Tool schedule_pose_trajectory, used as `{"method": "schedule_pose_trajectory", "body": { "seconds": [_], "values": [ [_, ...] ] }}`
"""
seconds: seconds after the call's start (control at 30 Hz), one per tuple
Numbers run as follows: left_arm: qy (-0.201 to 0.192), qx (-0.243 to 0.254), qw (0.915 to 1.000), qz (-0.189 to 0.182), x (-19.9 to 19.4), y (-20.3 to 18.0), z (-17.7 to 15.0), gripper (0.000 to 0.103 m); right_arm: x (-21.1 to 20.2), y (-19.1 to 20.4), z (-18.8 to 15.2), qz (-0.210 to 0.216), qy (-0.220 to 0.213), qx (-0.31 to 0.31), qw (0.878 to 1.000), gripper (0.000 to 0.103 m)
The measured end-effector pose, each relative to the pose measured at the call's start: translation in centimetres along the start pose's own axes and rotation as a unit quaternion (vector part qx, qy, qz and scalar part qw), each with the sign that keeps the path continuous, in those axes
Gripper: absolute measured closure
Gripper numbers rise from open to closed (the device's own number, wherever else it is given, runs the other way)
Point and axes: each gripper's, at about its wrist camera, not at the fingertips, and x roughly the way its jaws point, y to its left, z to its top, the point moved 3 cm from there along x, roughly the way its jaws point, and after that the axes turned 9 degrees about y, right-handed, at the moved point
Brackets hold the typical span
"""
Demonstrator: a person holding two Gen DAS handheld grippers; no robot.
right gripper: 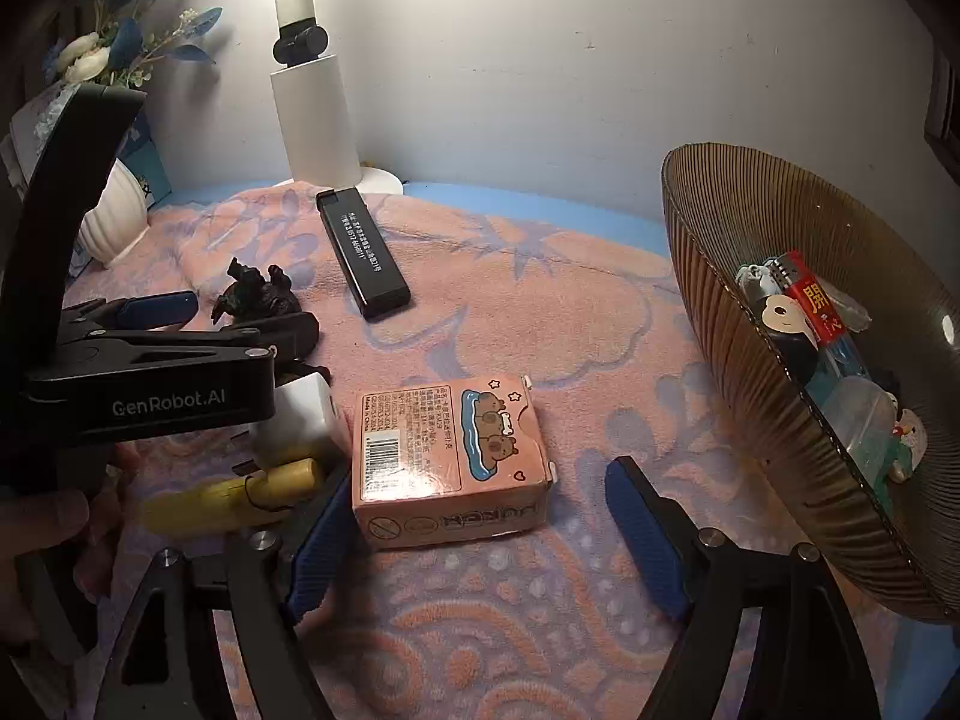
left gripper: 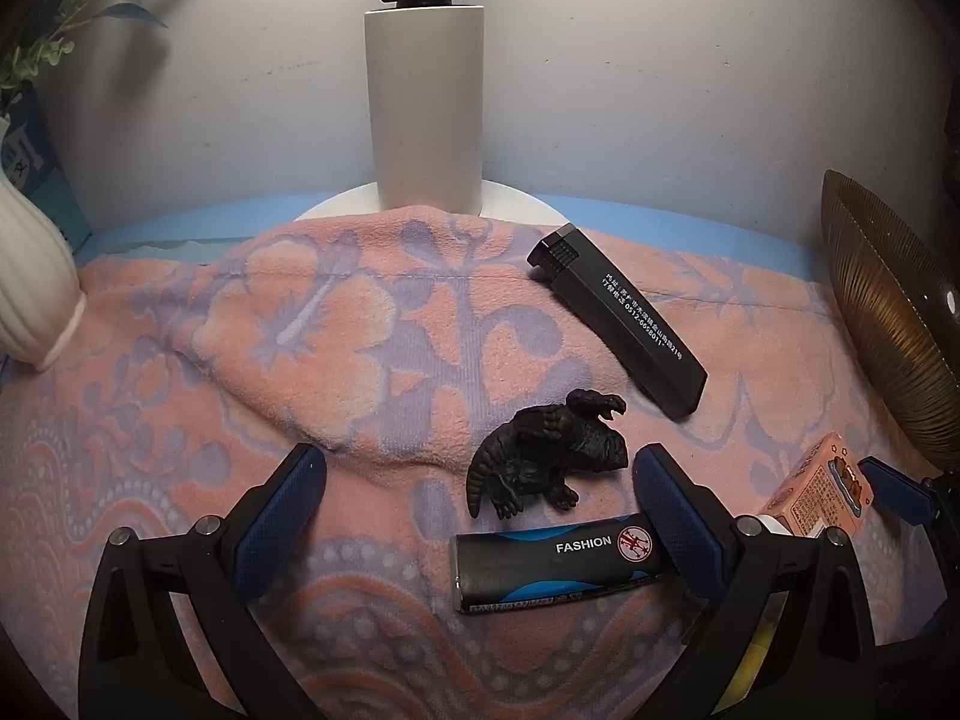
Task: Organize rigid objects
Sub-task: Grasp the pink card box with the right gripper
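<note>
My left gripper (left gripper: 480, 510) stands open low over the pink floral towel (left gripper: 300, 330). Between its blue pads lie a black dinosaur figure (left gripper: 546, 456) and a black-and-blue lighter marked FASHION (left gripper: 558, 564); neither pad presses on them. A long black lighter (left gripper: 618, 312) lies farther back. My right gripper (right gripper: 480, 540) is open around a pink box with cartoon bears (right gripper: 450, 462). Its left pad is close against the box, while its right pad stands clear. The right wrist view also shows the left gripper (right gripper: 246, 315) by the dinosaur figure (right gripper: 258, 294).
A ribbed gold bowl (right gripper: 750, 360) at the right holds several small items. A white cube (right gripper: 300, 420) and a yellow piece (right gripper: 240, 498) lie left of the box. A white lamp (left gripper: 423, 102) stands at the back wall, a white vase (left gripper: 30, 288) at the far left.
</note>
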Motion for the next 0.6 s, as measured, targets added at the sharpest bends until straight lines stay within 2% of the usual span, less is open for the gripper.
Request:
{"method": "schedule_pose_trajectory", "body": {
  "seconds": [0.13,0.3,0.37,0.4,0.6],
  "values": [
    [0.002,-0.001,0.9998,0.018,0.6,-0.5,0.3,0.000,-0.1,0.1,0.0,-0.002,-0.001,-0.001,1.000,0.023],
    [0.002,-0.001,0.9998,0.020,0.5,-0.5,0.2,0.000,-0.4,-0.1,-0.2,0.000,-0.004,0.000,1.000,0.023],
    [0.002,-0.002,0.9998,0.020,0.3,-0.5,0.2,0.000,-0.7,0.2,-0.3,-0.003,-0.012,-0.007,1.000,0.036],
    [0.002,-0.002,0.9998,0.020,0.2,-0.6,0.2,0.000,-0.9,0.4,-0.4,-0.003,-0.017,-0.009,1.000,0.047],
    [0.002,0.000,0.9998,0.021,0.3,-0.6,0.2,0.000,-1.5,-0.1,-0.6,0.022,-0.029,0.007,0.999,0.047]
  ]
}}
